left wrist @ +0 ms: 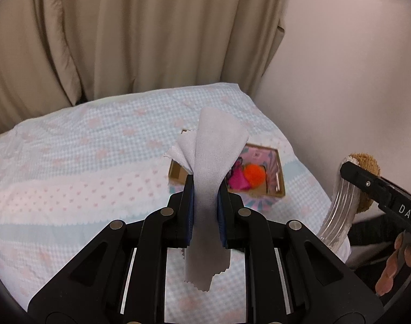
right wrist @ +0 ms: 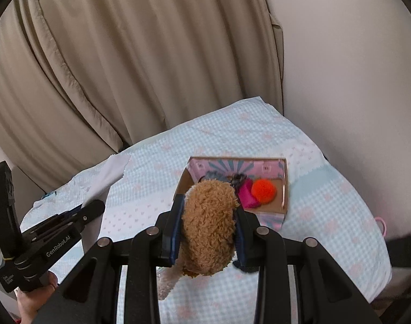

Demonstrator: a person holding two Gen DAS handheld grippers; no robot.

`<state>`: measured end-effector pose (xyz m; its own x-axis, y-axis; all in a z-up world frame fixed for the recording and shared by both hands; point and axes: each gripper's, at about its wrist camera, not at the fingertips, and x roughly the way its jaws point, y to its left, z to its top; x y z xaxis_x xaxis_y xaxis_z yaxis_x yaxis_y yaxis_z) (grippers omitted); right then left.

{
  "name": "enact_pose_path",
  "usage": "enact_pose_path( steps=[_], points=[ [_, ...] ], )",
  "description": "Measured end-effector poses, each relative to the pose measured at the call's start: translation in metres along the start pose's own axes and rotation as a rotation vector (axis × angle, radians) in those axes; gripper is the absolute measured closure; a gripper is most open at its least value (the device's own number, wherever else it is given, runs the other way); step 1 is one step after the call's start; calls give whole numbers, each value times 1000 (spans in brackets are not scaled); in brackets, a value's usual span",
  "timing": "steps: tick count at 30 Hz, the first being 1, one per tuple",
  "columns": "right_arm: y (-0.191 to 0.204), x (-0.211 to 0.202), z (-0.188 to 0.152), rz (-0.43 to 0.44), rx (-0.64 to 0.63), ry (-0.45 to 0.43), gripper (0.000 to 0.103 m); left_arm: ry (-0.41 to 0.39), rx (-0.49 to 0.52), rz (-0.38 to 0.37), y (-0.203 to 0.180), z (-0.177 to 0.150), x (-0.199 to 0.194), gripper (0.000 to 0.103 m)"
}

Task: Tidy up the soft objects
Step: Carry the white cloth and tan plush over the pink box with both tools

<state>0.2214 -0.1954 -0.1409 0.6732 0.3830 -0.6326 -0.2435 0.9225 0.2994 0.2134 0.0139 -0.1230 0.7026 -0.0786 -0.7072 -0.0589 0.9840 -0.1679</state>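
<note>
A beige curtain (left wrist: 111,35) hangs behind the bed. A pale wall (left wrist: 340,67) stands beside it. A checked bedspread (left wrist: 84,162) covers the bed.

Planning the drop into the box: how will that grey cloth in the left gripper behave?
Probably floppy: the grey cloth folds and droops on both sides of the left gripper. It looks thin, so likely very light. It may drape over the cardboard box edge rather than fall neatly inside.

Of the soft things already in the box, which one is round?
The fluffy orange pompom ball, lying in the open cardboard box to the right of the flat magenta fabric piece, which is crumpled rather than round.
</note>
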Motion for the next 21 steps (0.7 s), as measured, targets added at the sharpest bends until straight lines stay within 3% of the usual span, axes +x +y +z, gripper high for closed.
enact_pose_path(
  steps=[11,21],
  points=[
    [-67,91,68,28,-19,72,73,71,-16,52,-41,53,125,90],
    [-113,208,81,30,-43,194,73,272,10,73,-50,55,260,90]
  ],
)
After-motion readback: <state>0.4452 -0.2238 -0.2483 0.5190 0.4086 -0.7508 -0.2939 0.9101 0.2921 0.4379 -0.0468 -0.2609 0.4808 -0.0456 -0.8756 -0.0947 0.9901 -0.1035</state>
